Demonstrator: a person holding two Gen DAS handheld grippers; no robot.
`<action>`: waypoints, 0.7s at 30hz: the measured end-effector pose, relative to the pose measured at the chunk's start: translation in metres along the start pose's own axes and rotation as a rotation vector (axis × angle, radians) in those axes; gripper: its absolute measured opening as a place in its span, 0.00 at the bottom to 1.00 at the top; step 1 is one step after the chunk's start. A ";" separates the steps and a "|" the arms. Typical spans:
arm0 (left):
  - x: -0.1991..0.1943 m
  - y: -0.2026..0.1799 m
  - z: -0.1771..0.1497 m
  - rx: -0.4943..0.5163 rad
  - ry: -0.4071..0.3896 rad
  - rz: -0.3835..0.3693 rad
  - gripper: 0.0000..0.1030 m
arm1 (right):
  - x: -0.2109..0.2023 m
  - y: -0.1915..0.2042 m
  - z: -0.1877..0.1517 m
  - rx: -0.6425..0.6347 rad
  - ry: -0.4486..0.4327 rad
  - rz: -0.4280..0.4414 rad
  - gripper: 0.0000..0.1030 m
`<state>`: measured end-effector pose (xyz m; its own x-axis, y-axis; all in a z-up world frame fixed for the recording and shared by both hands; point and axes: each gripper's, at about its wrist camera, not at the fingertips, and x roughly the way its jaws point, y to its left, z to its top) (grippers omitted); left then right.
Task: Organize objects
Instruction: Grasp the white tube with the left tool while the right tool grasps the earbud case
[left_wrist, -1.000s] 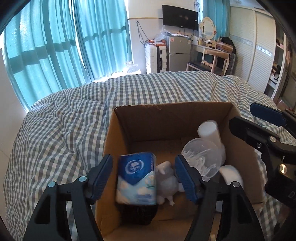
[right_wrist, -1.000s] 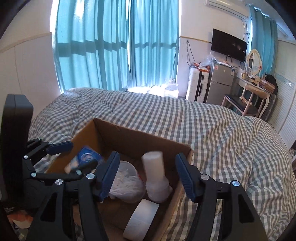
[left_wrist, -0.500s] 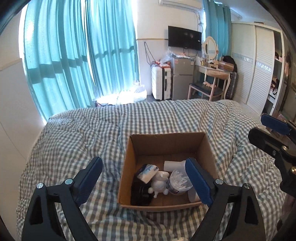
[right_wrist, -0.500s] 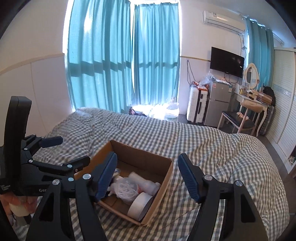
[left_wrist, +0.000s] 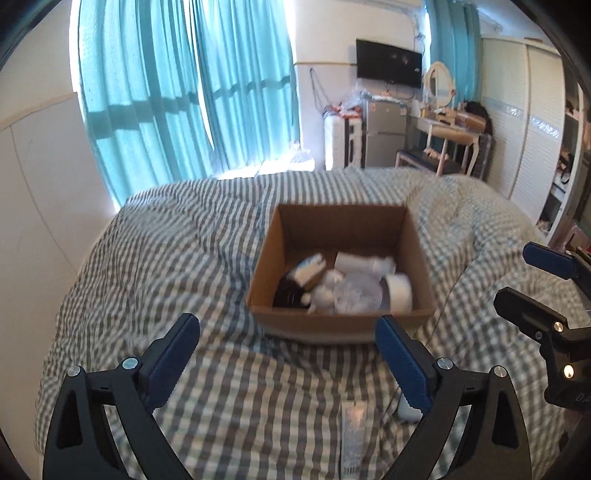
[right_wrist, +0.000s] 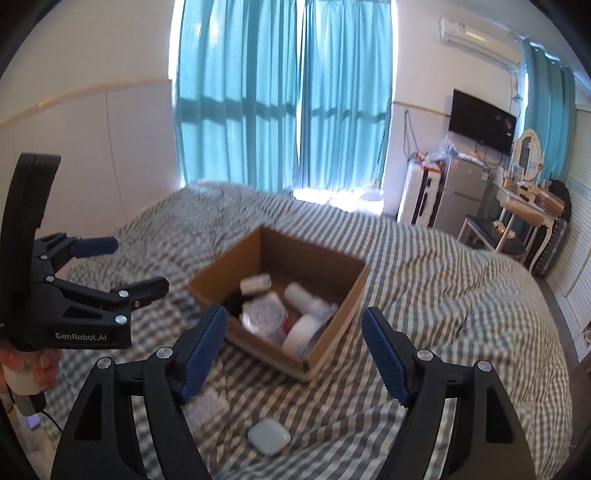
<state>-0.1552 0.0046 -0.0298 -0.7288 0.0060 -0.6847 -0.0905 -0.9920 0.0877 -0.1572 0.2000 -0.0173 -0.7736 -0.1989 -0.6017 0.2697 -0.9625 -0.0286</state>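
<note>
Box: I see the cardboard box (left_wrist: 340, 273) on the checked bedspread (left_wrist: 177, 266), at 12 o'clock from both grippers and well apart from them. One second ago it filled the lower frame just under the fingers; now it looks far smaller in both views.
Box contents: blue-and-white tissue pack (left_wrist: 310, 267), white roll (left_wrist: 399, 292), clear plastic bag (left_wrist: 357, 295), white bottle (left_wrist: 364, 263), all blurred. The tissue pack stood between the left fingers one second ago; now it lies in the box.
Left gripper: left gripper (left_wrist: 288, 360) released, jaws opening, nothing between them but bedspread.
Right gripper: right gripper (right_wrist: 293, 350) released, jaws opening, nothing between them; they stand visibly wider than one second ago.
Left view only: a tube (left_wrist: 352, 435) lies flat on the bedspread at 6 o'clock from the box. A small white object shows partly behind the right-hand finger; I cannot tell what it is.
Right view only: a white rounded case (right_wrist: 269, 436) lies at 6 o'clock on the bedspread; a hand (right_wrist: 26, 369) holds the left gripper's handle at 9 o'clock.
Surroundings: teal curtains (right_wrist: 280, 96) at 12 o'clock; wall television (right_wrist: 482, 125) at 2 o'clock.
</note>
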 end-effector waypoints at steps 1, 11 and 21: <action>0.010 -0.004 -0.014 -0.004 0.024 0.004 0.96 | 0.010 -0.001 -0.011 0.007 0.021 0.010 0.73; 0.073 -0.034 -0.099 0.046 0.222 -0.051 0.94 | 0.088 -0.006 -0.090 0.072 0.283 0.044 0.73; 0.070 -0.034 -0.126 0.057 0.282 -0.161 0.71 | 0.107 0.008 -0.111 0.032 0.406 0.050 0.73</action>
<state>-0.1178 0.0232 -0.1720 -0.4856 0.1191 -0.8660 -0.2327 -0.9725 -0.0033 -0.1739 0.1920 -0.1704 -0.4689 -0.1629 -0.8681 0.2782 -0.9600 0.0298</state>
